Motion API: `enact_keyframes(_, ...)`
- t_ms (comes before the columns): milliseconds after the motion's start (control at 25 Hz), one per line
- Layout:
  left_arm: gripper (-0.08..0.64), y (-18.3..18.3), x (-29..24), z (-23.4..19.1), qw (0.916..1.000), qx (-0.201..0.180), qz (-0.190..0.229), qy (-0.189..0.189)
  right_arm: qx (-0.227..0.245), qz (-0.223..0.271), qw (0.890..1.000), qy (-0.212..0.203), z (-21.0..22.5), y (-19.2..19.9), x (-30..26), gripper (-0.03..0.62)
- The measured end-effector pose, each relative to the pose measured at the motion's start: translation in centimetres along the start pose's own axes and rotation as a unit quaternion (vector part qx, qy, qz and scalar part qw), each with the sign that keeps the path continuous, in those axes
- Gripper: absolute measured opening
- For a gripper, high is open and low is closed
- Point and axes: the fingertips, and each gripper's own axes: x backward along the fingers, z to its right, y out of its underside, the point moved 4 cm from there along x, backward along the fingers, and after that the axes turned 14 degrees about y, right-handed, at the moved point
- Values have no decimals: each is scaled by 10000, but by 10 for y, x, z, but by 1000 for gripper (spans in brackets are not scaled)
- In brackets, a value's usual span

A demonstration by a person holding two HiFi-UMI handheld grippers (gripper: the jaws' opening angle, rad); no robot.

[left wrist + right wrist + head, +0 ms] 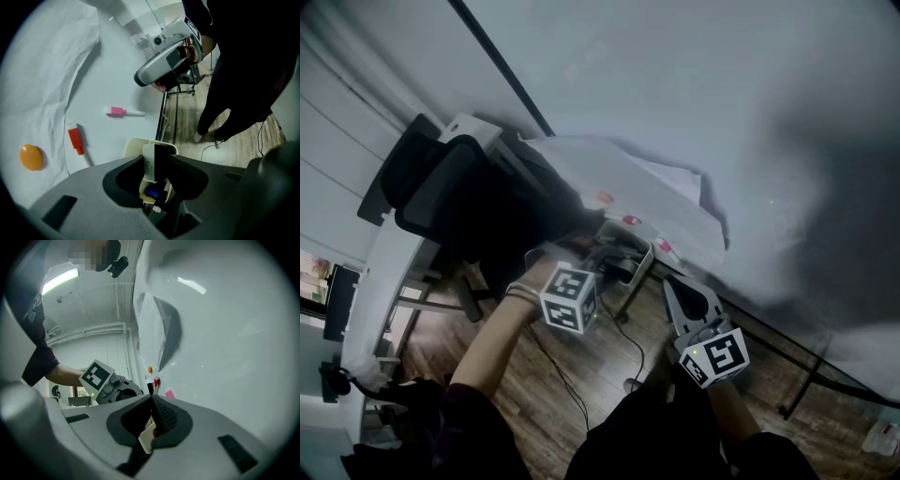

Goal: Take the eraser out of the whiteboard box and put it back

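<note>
A: Left gripper [155,158] pose?
B: Tipped steeply down over whiteboard box [133,143], forearm [492,342] in from 7 o'clock (head view). Pinching eraser [149,164], upright inside box; white back at 9 o'clock, black face at 3 o'clock.
A: Right gripper [150,398]?
B: Held level at 4 o'clock of box, jaws pressed together, facing whiteboard [225,333].
A: Print?
B: Square black-and-white patterns on both cubes [570,298].

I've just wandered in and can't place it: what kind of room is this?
Probably an office or meeting room. A large whiteboard has a red marker and a pink marker on it, and a black office chair sits by a white desk.
</note>
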Motion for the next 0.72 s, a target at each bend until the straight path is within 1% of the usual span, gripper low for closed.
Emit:
enact_keyframes(160,141,-1,16,0,9996,137,120,-209,1,39,10000,-59,-5,-2,-1,3)
enact_keyframes(320,141,-2,41,3,9977,206,240,-592,-6,109,9998,-173,-14,-7,-5,3)
enact_keyframes(480,141,-8,73,10,9941,297,380,-976,104,211,9992,-330,-26,-20,-8,3)
enact_keyframes(560,141,-10,91,14,9910,377,457,-1203,132,249,9989,-375,-31,-27,-9,3)
enact_keyframes(640,141,-10,107,18,9858,558,622,-1455,123,279,9987,-406,-35,-31,-8,3)
enact_keyframes(720,141,-8,121,24,9759,877,922,-1770,114,315,9984,-452,-40,-36,-7,3)
